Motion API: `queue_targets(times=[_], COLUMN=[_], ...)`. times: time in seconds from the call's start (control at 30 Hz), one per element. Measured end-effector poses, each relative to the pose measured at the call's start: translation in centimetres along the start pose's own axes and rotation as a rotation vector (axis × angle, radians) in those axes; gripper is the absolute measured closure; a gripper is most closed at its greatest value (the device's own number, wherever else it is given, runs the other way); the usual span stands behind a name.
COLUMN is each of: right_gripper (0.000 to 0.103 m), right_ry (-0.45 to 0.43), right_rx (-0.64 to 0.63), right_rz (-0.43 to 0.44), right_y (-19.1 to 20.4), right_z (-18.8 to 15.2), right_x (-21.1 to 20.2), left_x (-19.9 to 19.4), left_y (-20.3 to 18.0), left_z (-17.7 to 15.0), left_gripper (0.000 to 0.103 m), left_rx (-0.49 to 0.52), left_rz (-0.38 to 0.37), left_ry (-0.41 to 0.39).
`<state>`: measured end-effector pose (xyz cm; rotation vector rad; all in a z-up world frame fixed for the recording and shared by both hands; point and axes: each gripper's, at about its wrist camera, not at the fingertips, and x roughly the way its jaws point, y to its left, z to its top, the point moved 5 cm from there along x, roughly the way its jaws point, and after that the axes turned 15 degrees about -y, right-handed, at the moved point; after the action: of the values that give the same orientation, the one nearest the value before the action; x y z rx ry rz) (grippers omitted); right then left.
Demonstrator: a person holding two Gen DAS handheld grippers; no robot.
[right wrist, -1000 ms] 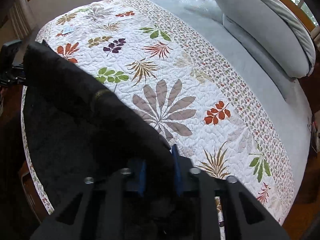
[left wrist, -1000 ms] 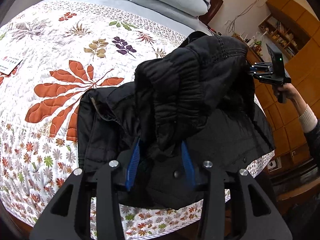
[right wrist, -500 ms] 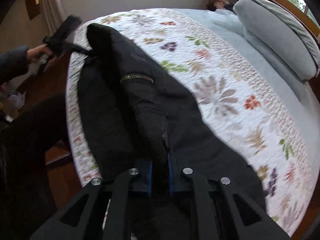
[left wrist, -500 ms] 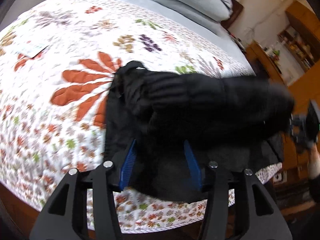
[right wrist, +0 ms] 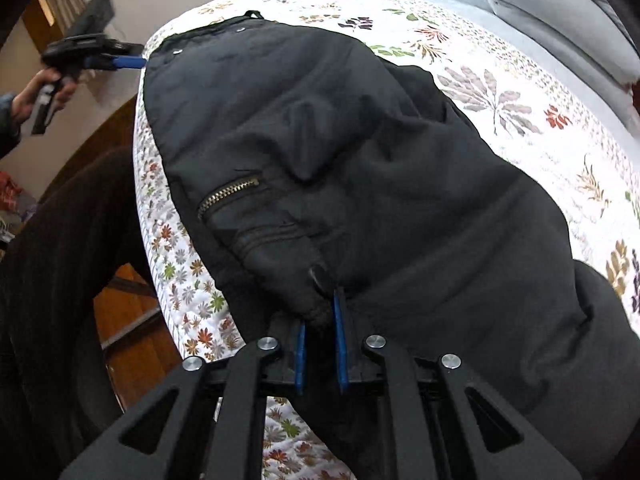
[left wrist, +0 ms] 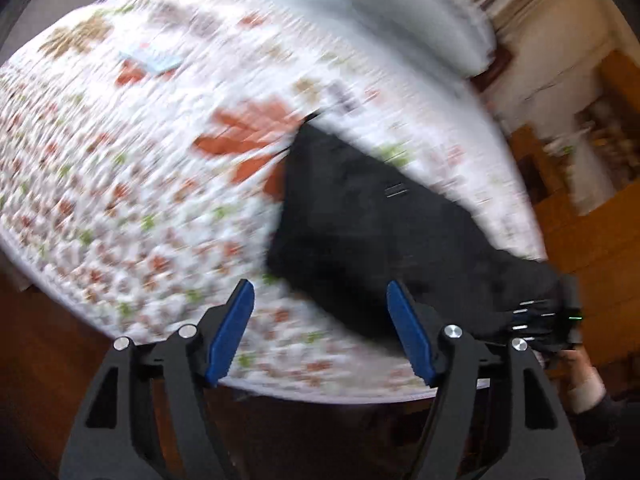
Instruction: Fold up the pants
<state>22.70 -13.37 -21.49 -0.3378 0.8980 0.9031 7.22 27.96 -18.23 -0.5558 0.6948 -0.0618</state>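
Observation:
Black pants (right wrist: pixel 360 168) with a brass zipper (right wrist: pixel 228 196) lie folded over on the floral quilt (right wrist: pixel 520 140) near the bed's edge. My right gripper (right wrist: pixel 320 320) is shut on a bunched fold of the pants at their near end, the blue pads pinching the cloth. In the blurred left wrist view the pants (left wrist: pixel 380 232) lie ahead and to the right. My left gripper (left wrist: pixel 320 300) is open, its jaws opening wider, and no cloth is pressed between its pads. The left gripper (right wrist: pixel 132 62) hovers just beside the pants' far corner. The right gripper (left wrist: pixel 548 320) shows at the pants' other end.
Grey pillows (right wrist: pixel 560 12) lie at the head of the bed. A person's dark-clothed leg (right wrist: pixel 60 280) stands beside the bed edge over a wooden floor (right wrist: pixel 132 340). Wooden cabinets (left wrist: pixel 592 232) rise beyond the bed. A small card (left wrist: pixel 152 60) rests on the quilt.
The left gripper let go of the pants, opened and drew back from them. The lifted part of the pants came down flat on the quilt. The right gripper sank, still pinching its fold.

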Motion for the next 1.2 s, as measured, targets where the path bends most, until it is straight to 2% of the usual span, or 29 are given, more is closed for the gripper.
queue_targets(times=[0.07,0.1,0.13,0.2,0.27,0.37,0.4,0.47,0.5,0.53,0.57,0.67,0.77,0.83,0.93,1.0,1.2], right_gripper=[0.091,0.091,0.091,0.090,0.090,0.084,0.079,0.059,0.041,0.035,0.035,0.035,0.037,0.039,0.039,0.040,0.046], right_ry=[0.001,0.005,0.006,0.002,-0.007,-0.027,-0.035,-0.063,-0.100,-0.139,-0.175,-0.297,-0.461,-0.531,-0.547,-0.560,-0.686], right_rx=[-0.007,-0.021,-0.022,-0.011,0.009,0.045,0.061,0.118,0.161,0.198,0.244,0.536,0.988,1.153,1.255,1.303,1.456], right_rz=[-0.006,0.000,-0.003,-0.008,-0.011,-0.015,-0.012,0.000,0.000,-0.008,-0.018,-0.039,-0.072,-0.131,-0.246,-0.287,-0.291], right_y=[0.0,0.1,0.2,0.0,0.0,-0.1,0.0,-0.2,-0.4,-0.8,-1.3,-5.1,-10.6,-13.0,-15.1,-15.9,-18.2], right_z=[0.0,-0.1,-0.1,-0.1,-0.3,-0.6,-0.6,-0.9,-1.3,-1.7,-2.3,-5.7,-12.5,-16.3,-20.5,-22.3,-25.0], right_x=[0.1,0.1,0.1,0.1,0.3,-0.5,-0.9,-2.6,-4.3,-5.9,-7.5,-13.0,-17.9,-19.8,-21.0,-21.0,-20.5], left_x=[-0.9,-0.9,-0.4,1.8,4.9,9.6,10.4,11.6,11.9,12.0,12.1,12.1,12.6,12.7,12.8,12.8,13.0], left_y=[-2.8,-4.4,-6.2,-8.6,-9.6,-8.8,-8.3,-7.9,-7.8,-7.9,-8.0,-8.3,-8.2,-8.2,-8.2,-8.2,-8.3], left_z=[0.6,0.9,1.0,0.8,-0.2,-2.0,-2.3,-2.7,-2.9,-3.1,-3.4,-4.0,-4.2,-4.1,-4.1,-4.0,-4.0], left_gripper=[0.032,0.025,0.019,0.016,0.016,0.017,0.017,0.016,0.015,0.012,0.011,0.011,0.011,0.010,0.010,0.010,0.009], left_rx=[0.045,0.075,0.109,0.146,0.175,0.177,0.163,0.161,0.172,0.184,0.203,0.270,0.295,0.296,0.291,0.287,0.290], left_rz=[-0.070,-0.095,-0.115,-0.128,-0.103,-0.007,0.011,0.042,0.053,0.061,0.064,0.085,0.106,0.112,0.122,0.126,0.139], left_ry=[-0.059,-0.080,-0.082,-0.052,0.011,0.094,0.101,0.101,0.100,0.101,0.101,0.104,0.108,0.111,0.117,0.118,0.125])
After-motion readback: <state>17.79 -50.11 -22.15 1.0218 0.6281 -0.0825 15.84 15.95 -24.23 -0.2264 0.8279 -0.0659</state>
